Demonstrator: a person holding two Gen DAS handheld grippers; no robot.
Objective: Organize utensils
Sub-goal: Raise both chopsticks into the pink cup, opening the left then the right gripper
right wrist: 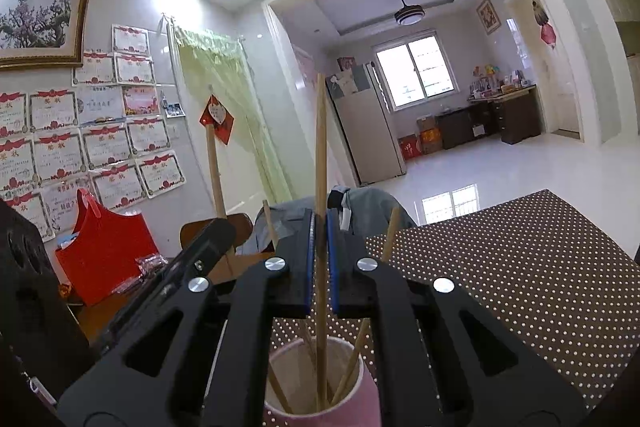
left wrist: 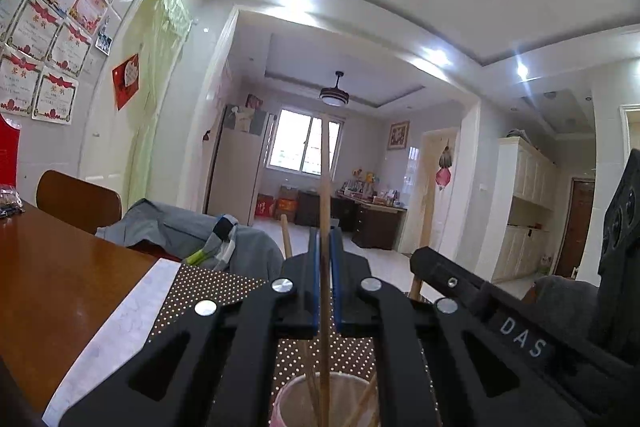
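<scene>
Wooden chopstick (left wrist: 325, 211) pinched upright between the blue pads of the left gripper (left wrist: 325, 243), jaws clenched on it; its lower end reaches down into the pink cup (left wrist: 292, 403) right under the gripper. Other chopsticks lean inside the same cup. The right gripper (right wrist: 320, 227) is likewise clamped on a second upright chopstick (right wrist: 320, 155), lower end inside the pink cup (right wrist: 360, 399), which the right wrist view shows holding several more sticks leaning against the rim. Each gripper shows in the other's view: the right one's black body at lower right of the left wrist view, the left one's at lower left of the right wrist view, so they are near each other over the cup. Cup stands on a dark brown mat with white dots (right wrist: 520, 267), laid on a wooden table (left wrist: 60, 287). Red basket (right wrist: 108, 251) on the table at left in the right wrist view. Grey garment (left wrist: 180, 231) draped over a chair behind the table. Wall with certificates (right wrist: 100, 147) at left.
</scene>
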